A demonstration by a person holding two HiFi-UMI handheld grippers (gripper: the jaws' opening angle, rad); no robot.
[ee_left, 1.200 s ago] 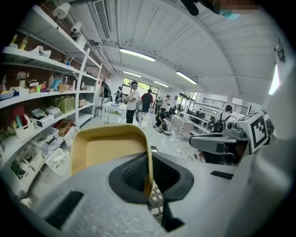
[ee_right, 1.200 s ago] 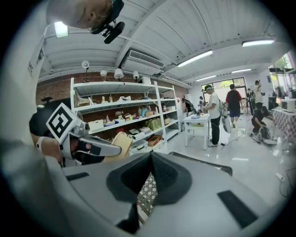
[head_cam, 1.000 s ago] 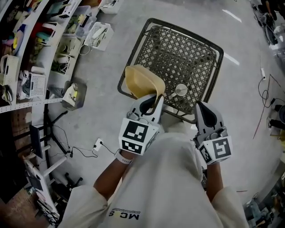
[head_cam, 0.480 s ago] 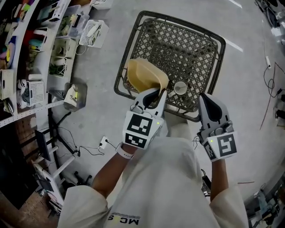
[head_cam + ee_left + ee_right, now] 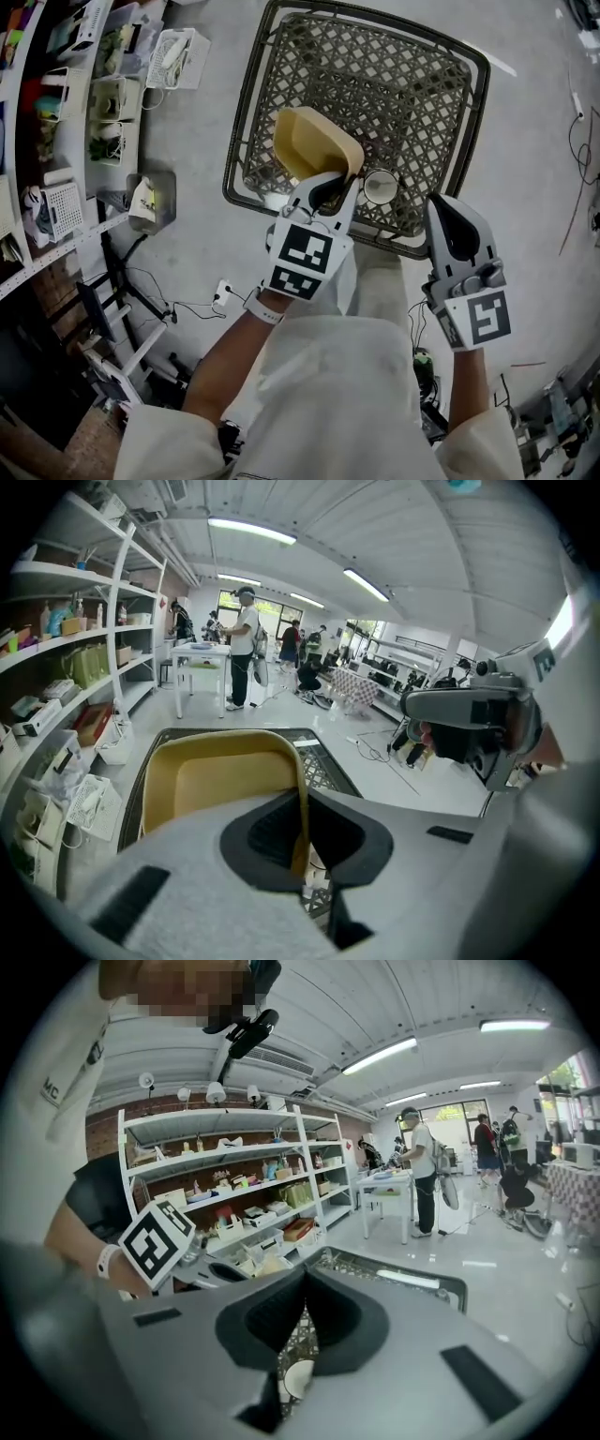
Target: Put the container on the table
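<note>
Left gripper (image 5: 330, 187) clamps the yellow container (image 5: 314, 141) by its wall over the lattice table (image 5: 394, 84); lower level before release. Right gripper (image 5: 450, 220): jaws together, empty.

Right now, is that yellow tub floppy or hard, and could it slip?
Probably hard: the yellow container holds its shape though the left hand-held gripper pinches only one wall. It seems light, hanging from that thin edge. It might tilt or slip, since most of it sticks out past the jaws.

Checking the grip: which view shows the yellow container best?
The left gripper view: its fingers pinch the yellow container up close. Head view: most of it, over the lattice table. Right gripper view: hardly anything.
</note>
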